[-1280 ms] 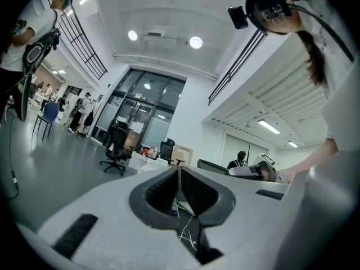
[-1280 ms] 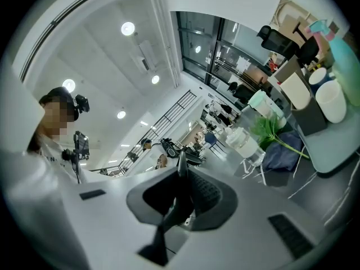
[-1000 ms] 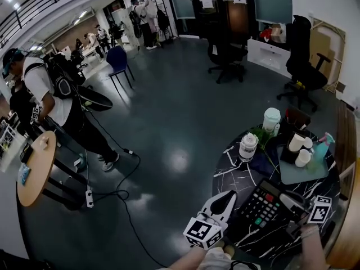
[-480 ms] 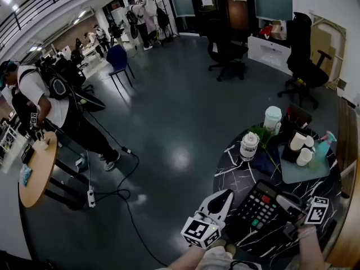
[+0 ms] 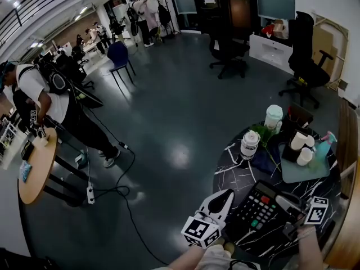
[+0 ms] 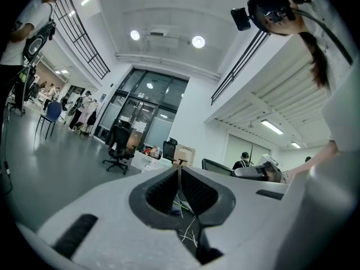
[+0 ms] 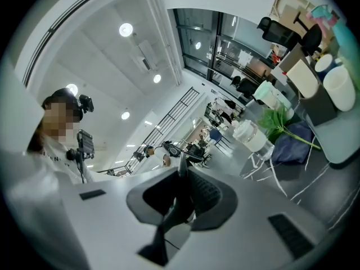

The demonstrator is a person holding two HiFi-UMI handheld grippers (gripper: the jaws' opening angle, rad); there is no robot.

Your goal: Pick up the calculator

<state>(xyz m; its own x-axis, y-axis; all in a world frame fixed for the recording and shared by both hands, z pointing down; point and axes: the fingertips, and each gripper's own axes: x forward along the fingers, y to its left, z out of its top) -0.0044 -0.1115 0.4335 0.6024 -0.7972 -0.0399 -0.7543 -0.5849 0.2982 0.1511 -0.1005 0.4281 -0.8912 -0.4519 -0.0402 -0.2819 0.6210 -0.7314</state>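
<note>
Calculator (image 5: 260, 208) slants away between the tongs | right gripper (image 5: 286, 200) narrow, pinching its right edge | left gripper (image 5: 226, 196) closed, empty, just beside

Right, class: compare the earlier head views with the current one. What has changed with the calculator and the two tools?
Nothing here visibly moved. The right tool keeps its grip on the calculator at its right end; the left tool stays shut and empty beside it. Only the person in the background has shifted a little leftward.
</note>
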